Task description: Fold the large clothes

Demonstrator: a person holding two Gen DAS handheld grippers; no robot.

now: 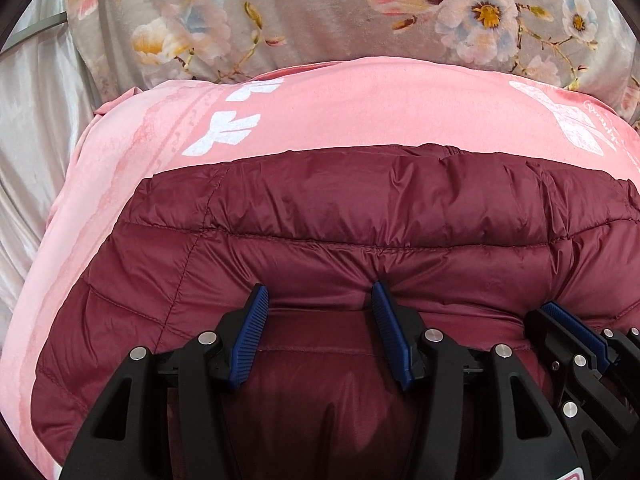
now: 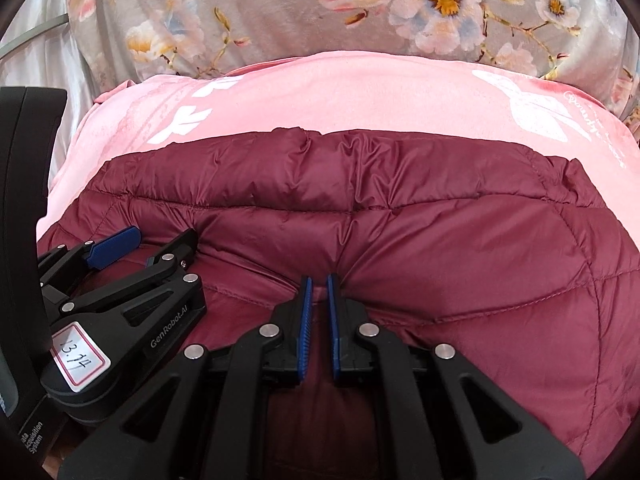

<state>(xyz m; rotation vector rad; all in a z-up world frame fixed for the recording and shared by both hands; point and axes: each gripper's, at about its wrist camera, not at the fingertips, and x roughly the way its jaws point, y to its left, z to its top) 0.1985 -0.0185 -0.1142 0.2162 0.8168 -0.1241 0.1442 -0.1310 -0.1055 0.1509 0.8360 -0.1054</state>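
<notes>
1. My right gripper is pinched nearly closed on a ridge of the maroon puffer jacket.
2. My left gripper stands spread, tips pressing the near fold, grasping nothing.
3. The jacket lies on a pink garment over the floral bedspread.
4. It looks light, puffy and slick; I judge stitched seams the surest hold.

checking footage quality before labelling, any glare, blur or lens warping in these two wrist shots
Left wrist view: heavy fisheye bowing with dark corners; soft sheen on the maroon quilted puffer jacket and brighter shine on the silvery satin cloth; no motion blur. Right wrist view: same bowing; pink printed garment evenly lit; right gripper sharp, and the left gripper label is readable.
</notes>
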